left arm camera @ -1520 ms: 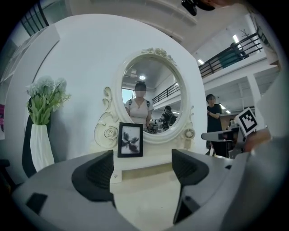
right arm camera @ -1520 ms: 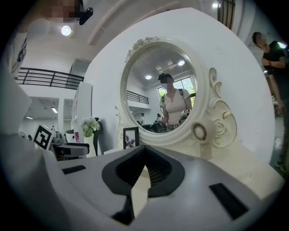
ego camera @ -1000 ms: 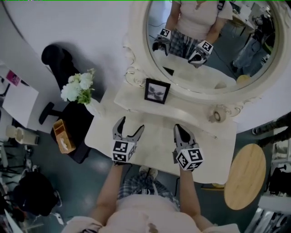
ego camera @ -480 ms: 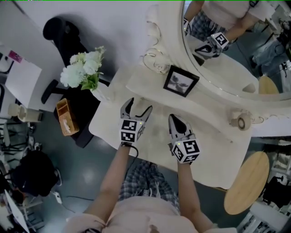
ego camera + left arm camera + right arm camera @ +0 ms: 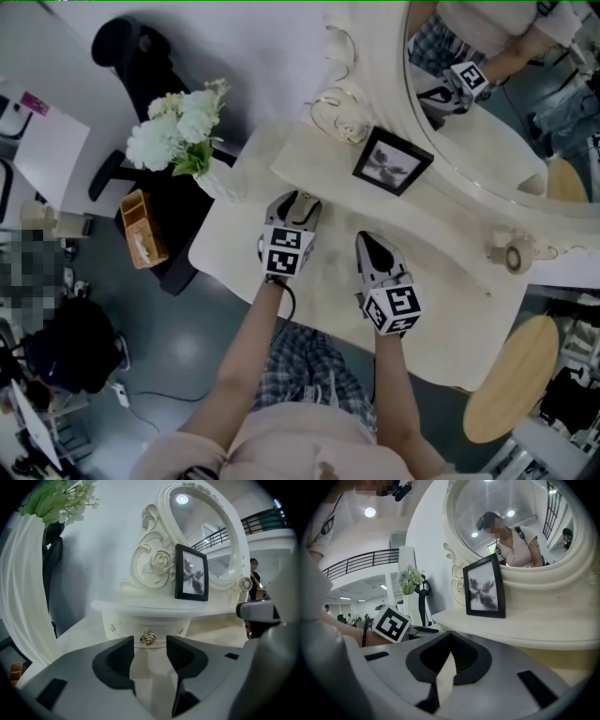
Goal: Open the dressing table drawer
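Step in hand: grasping the knob (image 5: 148, 638) of the small drawer (image 5: 123, 626), which sits under the shelf (image 5: 154, 607) at the table's (image 5: 441, 309) far left. The left hand-held gripper (image 5: 150, 644) is part-open & closing, w/ the knob lined up in the gap at its tips, not yet pinched. The right hand-held gripper (image 5: 449, 637) is closed on nothing. Next, prob.: finish the pinch, then pull straight toward the near edge. No legible writing or brands; only square markers on the cubes (image 5: 285, 251).

Dressing tbl mirror (image 5: 506, 141) top off-frame.
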Available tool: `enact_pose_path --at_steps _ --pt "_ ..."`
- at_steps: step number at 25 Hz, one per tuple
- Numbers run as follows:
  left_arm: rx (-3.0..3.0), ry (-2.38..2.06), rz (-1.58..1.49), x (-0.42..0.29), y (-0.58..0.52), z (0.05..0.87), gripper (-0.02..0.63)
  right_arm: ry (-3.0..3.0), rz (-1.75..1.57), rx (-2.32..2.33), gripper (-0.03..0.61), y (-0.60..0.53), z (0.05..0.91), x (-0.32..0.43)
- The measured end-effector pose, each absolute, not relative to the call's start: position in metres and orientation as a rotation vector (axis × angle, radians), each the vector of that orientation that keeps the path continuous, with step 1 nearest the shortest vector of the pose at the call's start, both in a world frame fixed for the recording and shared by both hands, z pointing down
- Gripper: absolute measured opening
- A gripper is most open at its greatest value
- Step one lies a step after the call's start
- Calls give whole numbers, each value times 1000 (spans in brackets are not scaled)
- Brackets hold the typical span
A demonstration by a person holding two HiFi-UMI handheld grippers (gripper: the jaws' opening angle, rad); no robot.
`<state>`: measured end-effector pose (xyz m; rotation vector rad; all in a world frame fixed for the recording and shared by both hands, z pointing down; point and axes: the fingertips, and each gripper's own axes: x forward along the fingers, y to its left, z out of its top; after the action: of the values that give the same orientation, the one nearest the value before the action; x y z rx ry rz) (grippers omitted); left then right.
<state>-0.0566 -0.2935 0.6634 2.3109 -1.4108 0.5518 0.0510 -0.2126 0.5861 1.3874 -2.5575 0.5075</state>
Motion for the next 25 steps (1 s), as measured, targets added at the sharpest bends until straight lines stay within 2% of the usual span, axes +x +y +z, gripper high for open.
enact_pose_path --at_steps 3,7,10,25 --pt "2300 -1423 562 -56 -296 666 214 -2554 511 1393 15 -212 586 53" --pt "2285 -1456 610 -58 -299 669 133 -2548 515 1400 15 -212 588 55" --pt "2289 -1454 621 -57 -299 669 117 -2535 523 1409 15 -212 590 58" --pt "2301 -1440 627 -60 -288 668 109 -2456 555 1447 15 -207 603 66"
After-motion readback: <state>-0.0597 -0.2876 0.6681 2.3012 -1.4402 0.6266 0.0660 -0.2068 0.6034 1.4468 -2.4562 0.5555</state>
